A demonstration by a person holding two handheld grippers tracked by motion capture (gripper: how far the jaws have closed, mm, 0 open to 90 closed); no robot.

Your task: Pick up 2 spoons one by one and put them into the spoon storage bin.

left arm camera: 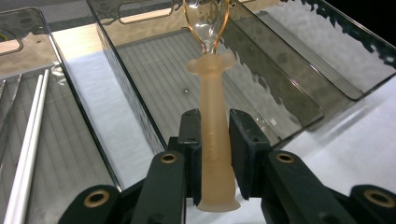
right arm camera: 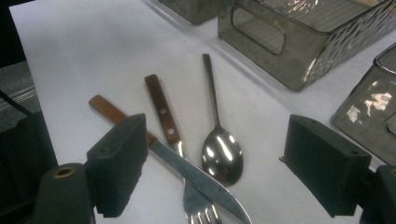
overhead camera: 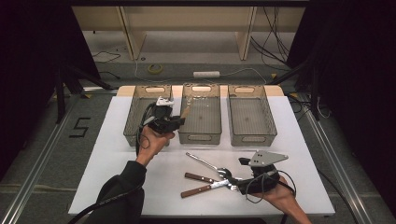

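Left gripper (left arm camera: pixel 215 140) clamps the plastic spoon (left arm camera: pixel 214 140) by its handle, over the middle bin (left arm camera: pixel 140 121). Light, stiff, a bit slick; mid-handle grip suits it. Right gripper (right arm camera: pixel 224 172) gapes, empty.

The middle bin (overhead camera: pixel 201 133) lies open from above, walled by 2 neighbouring bins (overhead camera: pixel 135 126) (overhead camera: pixel 250 123).

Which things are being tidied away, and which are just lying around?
In the job:
- plastic spoon, clamped in the left tongs
- three bins, e.g. the middle bin
- knife, fork, metal spoon
- right tongs, open

Lying around:
- tape roll
- power strip
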